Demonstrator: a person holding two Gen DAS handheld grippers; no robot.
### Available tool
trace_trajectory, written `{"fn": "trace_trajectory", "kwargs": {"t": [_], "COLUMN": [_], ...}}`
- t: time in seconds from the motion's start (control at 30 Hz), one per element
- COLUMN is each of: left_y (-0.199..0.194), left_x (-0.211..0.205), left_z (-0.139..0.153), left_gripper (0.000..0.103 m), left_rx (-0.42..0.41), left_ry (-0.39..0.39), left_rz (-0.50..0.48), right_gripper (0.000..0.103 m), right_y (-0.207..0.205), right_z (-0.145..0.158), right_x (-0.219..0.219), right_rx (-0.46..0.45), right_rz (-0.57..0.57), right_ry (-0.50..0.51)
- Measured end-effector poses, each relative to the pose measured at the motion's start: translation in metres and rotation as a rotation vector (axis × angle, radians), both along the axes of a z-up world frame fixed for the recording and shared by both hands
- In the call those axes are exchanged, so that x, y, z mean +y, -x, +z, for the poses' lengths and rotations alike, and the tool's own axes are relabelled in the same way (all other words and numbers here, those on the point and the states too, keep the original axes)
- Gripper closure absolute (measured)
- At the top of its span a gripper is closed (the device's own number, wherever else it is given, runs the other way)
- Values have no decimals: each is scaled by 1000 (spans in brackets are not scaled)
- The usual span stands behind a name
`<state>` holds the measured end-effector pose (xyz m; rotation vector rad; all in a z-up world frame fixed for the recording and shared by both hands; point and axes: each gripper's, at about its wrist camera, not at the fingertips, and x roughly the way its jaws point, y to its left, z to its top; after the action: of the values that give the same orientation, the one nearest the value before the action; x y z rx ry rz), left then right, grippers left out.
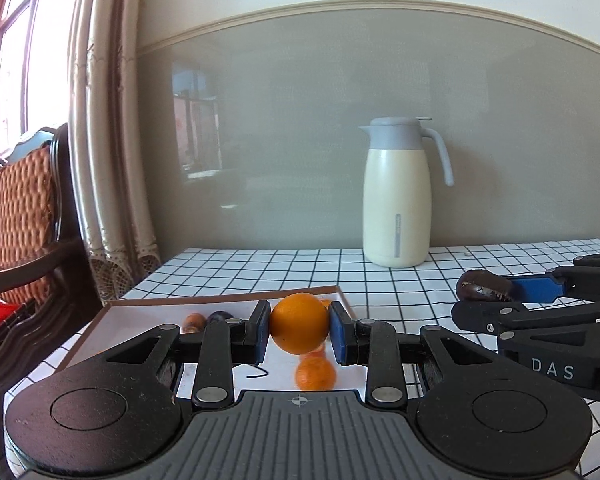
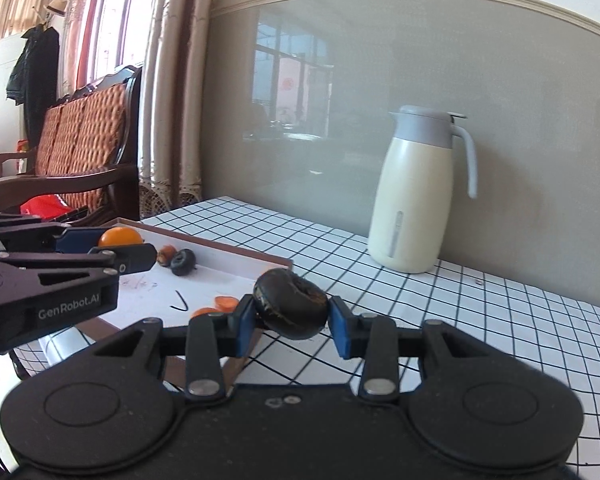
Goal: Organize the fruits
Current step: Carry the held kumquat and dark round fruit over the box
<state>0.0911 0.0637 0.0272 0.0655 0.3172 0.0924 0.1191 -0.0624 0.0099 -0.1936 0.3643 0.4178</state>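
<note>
- Grey-panelled wall and a curtained window back a table (image 1: 260, 272) spread with a white cloth in black grid lines; a cream jug (image 1: 396, 200) with a grey lid and handle stands upright near the wall.
- Left hand-held gripper (image 1: 299, 326): blue pads pinch an orange (image 1: 299, 324) from both sides, holding it clear above a shallow white tray (image 1: 140, 312) with a brown rim.
- In the tray, below and beyond the held orange — a smaller orange fruit (image 1: 315, 374), a dark round fruit (image 1: 219, 317) and a small orange-brown one (image 1: 193, 321); a short black mark shows on the tray floor.
- Right hand-held gripper (image 2: 291, 318): its pads are clamped on a dark, wrinkled, almost black fruit (image 2: 291, 308), carried over the tray's near corner and the cloth beside it.
- From the right wrist view the left tool reaches in from the left edge, its orange above the tray's far part; the dark round fruit sits beside a small orange-brown one further in.
- Wooden bench (image 2: 80, 136) with a woven orange back stands by the window; a dark coat and a hat hang beyond it.
</note>
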Motion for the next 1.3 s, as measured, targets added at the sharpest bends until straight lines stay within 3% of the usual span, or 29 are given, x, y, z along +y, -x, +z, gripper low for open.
{"fn": "trace_trajectory", "kwargs": {"t": [0.73, 1.3], "left_y": [6, -38], "left_x": [101, 144], "left_z": [-2, -7], "left_gripper": [72, 72], "left_rx": [-7, 1], "left_ry": [37, 35], "left_rz": [194, 242], "right_gripper": [73, 73], "right_y": [-13, -57], "right_z": [6, 6], "right_x": [95, 123], "right_rx": [-27, -31], "right_rz": [172, 178], "right_ry": [28, 42]}}
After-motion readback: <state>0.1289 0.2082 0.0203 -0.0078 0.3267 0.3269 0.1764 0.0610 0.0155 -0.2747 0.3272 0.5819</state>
